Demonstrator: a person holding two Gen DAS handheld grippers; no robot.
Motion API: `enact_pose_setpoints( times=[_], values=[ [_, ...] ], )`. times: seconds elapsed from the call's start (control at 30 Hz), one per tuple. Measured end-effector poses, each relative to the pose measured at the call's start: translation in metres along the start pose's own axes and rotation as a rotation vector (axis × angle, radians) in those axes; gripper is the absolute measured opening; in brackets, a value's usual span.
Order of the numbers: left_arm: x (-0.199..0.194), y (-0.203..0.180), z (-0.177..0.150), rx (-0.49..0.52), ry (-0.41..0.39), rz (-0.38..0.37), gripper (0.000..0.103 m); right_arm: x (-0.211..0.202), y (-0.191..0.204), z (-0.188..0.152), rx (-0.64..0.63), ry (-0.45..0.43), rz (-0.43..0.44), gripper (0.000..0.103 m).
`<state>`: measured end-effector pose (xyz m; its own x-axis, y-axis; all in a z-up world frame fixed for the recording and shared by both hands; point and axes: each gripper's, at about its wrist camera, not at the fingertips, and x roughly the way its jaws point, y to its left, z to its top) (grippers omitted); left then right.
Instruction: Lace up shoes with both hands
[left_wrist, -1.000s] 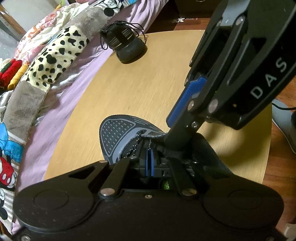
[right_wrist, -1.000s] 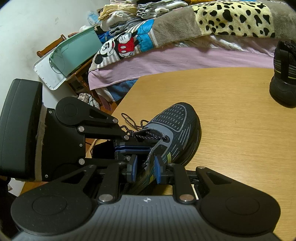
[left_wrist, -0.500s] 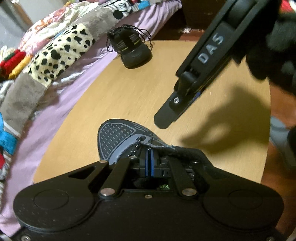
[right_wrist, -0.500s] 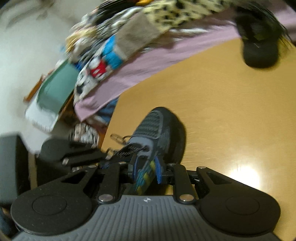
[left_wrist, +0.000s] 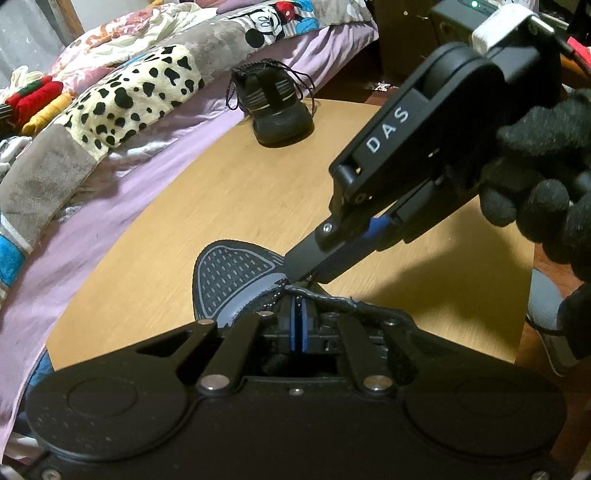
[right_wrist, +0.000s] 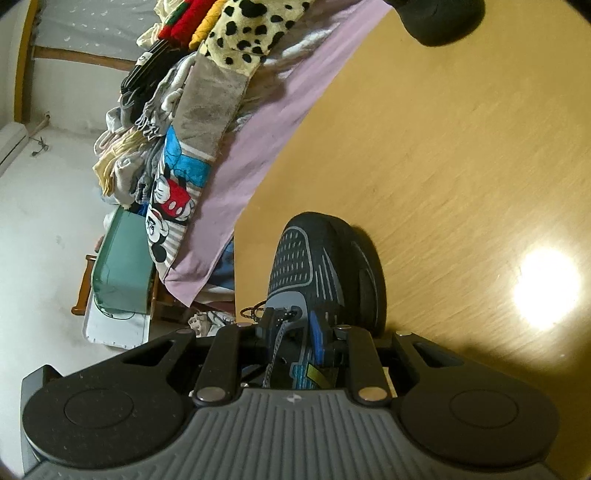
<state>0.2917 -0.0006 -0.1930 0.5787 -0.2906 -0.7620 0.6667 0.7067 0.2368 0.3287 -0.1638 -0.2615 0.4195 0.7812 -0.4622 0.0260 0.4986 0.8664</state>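
In the left wrist view, my left hand-held gripper (left_wrist: 296, 317) has its blue pads pressed flat together right at the tongue edge of the near shoe (left_wrist: 236, 273), which sits on the round wooden table (left_wrist: 258, 192) just below me; whether a strand of the lace (left_wrist: 275, 295) is nipped between them I cannot tell. A second ago my right hand-held gripper (left_wrist: 310, 269) stood planted in the shoe's opening, half a second ago it hung clear above the toe, and now its tip has come back down to touch the top of the eyelet row, rolled over so its lettered side faces up, with my gloved hand (left_wrist: 546, 192) behind it. I judge that I am reaching in for the next eyelet while the left steadies the upper. The second shoe (left_wrist: 275, 107) rests at the far table edge by the bed (left_wrist: 147, 96), as before. In the right wrist view, the whole scene has swung round compared with a second ago, the bed now running up the left side, which fits the rolled wrist. My right hand-held gripper (right_wrist: 295, 332) stands narrowly parted, much as earlier, straddling the shoe's side wall near the eyelets with the lace (right_wrist: 275, 347) running down between the fingers; a firm pinch on it I cannot confirm.
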Motion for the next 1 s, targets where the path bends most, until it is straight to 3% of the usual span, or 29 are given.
enact_pose_setpoints(
  times=[0.33,0.5,0.7,0.8,0.9,0.97,1.0],
  values=[
    [-0.003,0.002,-0.001,-0.002,-0.015,-0.015,0.002,0.003,0.001,-0.002,0.019,-0.033,-0.004,0.016],
    [-0.003,0.002,-0.001,-0.007,-0.015,-0.016,0.002,0.003,0.003,-0.006,0.005,-0.058,-0.013,0.006],
    [-0.011,0.014,-0.002,0.001,-0.017,-0.028,0.004,-0.002,0.005,-0.007,-0.018,-0.084,-0.012,0.004],
    [-0.027,0.035,-0.002,-0.085,-0.070,-0.033,0.005,-0.005,0.004,-0.003,-0.015,-0.089,-0.010,0.004],
    [-0.042,0.065,-0.005,-0.245,-0.148,0.009,0.006,-0.010,0.004,-0.001,-0.021,-0.099,-0.008,0.004],
    [-0.048,0.080,-0.009,-0.353,-0.190,0.064,0.016,-0.013,0.004,0.001,-0.025,-0.106,-0.009,0.004],
    [-0.050,0.087,-0.011,-0.404,-0.207,0.086,0.034,-0.015,0.004,0.001,-0.027,-0.110,-0.010,0.004]
  ],
)
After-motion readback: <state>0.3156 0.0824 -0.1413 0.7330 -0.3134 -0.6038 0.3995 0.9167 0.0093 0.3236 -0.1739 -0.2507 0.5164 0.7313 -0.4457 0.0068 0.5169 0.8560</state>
